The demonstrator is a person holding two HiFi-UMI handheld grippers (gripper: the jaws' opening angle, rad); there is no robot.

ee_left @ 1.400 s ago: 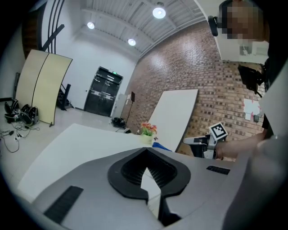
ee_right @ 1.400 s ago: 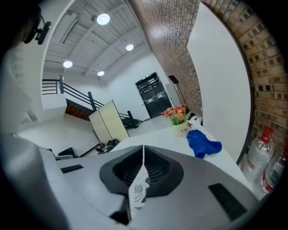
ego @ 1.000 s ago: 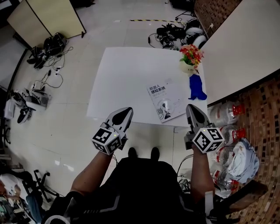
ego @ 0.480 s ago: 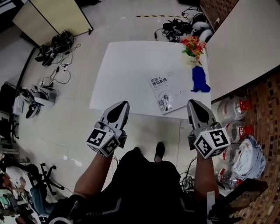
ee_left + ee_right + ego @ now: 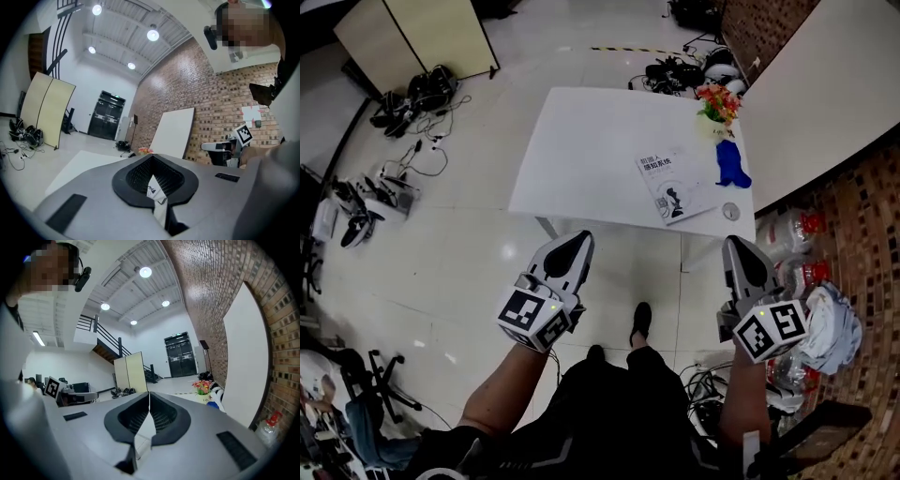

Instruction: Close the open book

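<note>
Closed book (image 5: 675, 186), cover up, near the white bench's (image 5: 591, 150) right front corner. Close by: flower pot (image 5: 717, 101), blue object (image 5: 731, 167), small round disc (image 5: 730, 210). Left tongs (image 5: 577, 241) and right tongs (image 5: 738, 246) pinched together, empty, short of the bench edge. Cable tangles (image 5: 408, 98) on the floor.

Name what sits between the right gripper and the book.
In the head view: a strip of floor, then the table's near corner with a small round object, between right gripper and book.
</note>
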